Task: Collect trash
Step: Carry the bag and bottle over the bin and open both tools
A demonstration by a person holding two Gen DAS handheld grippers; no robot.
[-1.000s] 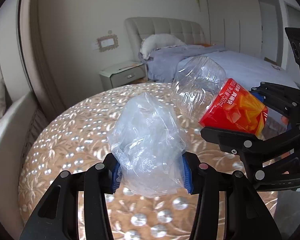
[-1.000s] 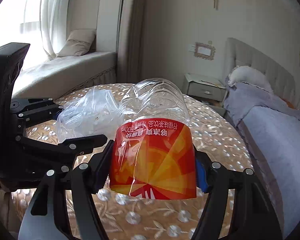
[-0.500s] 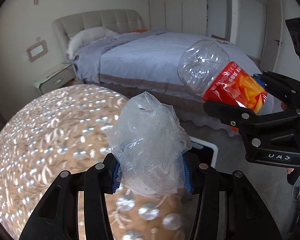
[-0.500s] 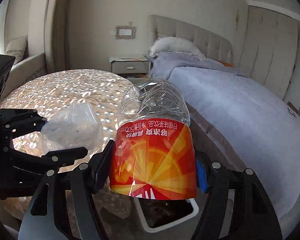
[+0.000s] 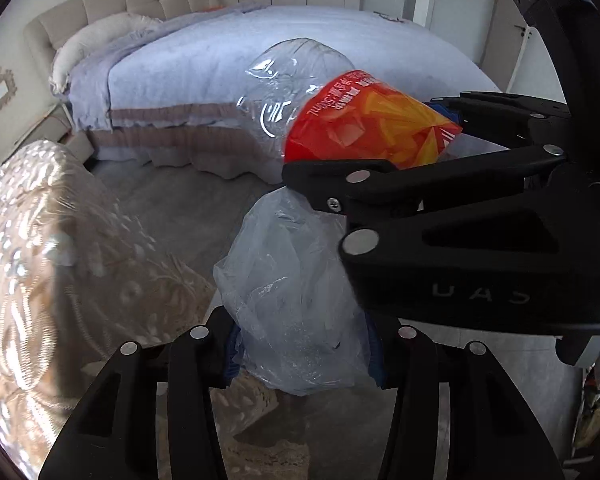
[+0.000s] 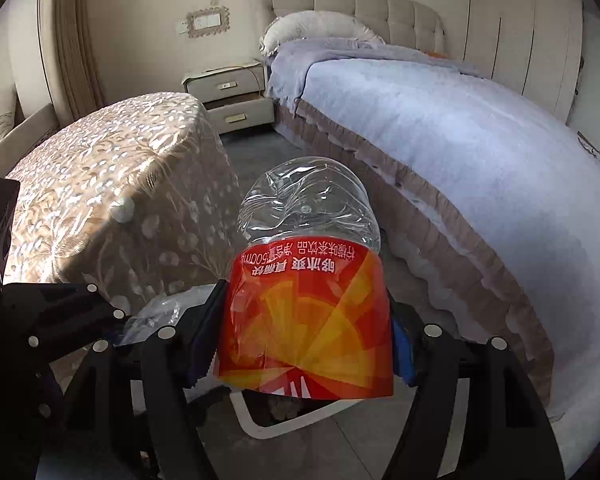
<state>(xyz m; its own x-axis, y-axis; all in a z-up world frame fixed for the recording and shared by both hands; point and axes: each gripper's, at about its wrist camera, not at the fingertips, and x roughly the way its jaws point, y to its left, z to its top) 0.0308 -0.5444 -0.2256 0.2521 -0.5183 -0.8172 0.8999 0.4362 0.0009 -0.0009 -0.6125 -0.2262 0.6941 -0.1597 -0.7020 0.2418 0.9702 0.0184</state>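
Two bits of trash ride in the air: left hand-held gripper (image 5: 302, 354) pinches a crumpled plastic bag (image 5: 288, 300), soft, weightless, slippery; right hand-held gripper (image 6: 304, 344) clamps an empty bottle (image 6: 306, 292) at its label, light, crushable, above a white bin (image 6: 288, 420) on the floor

two wrist views, one bedroom

each fisheye looks forward along its own fingers, close over its held load. both face the bed (image 5: 260, 60) (image 6: 440, 128) and patterned table (image 5: 40, 240) (image 6: 112, 184); each glimpses the other gripper.
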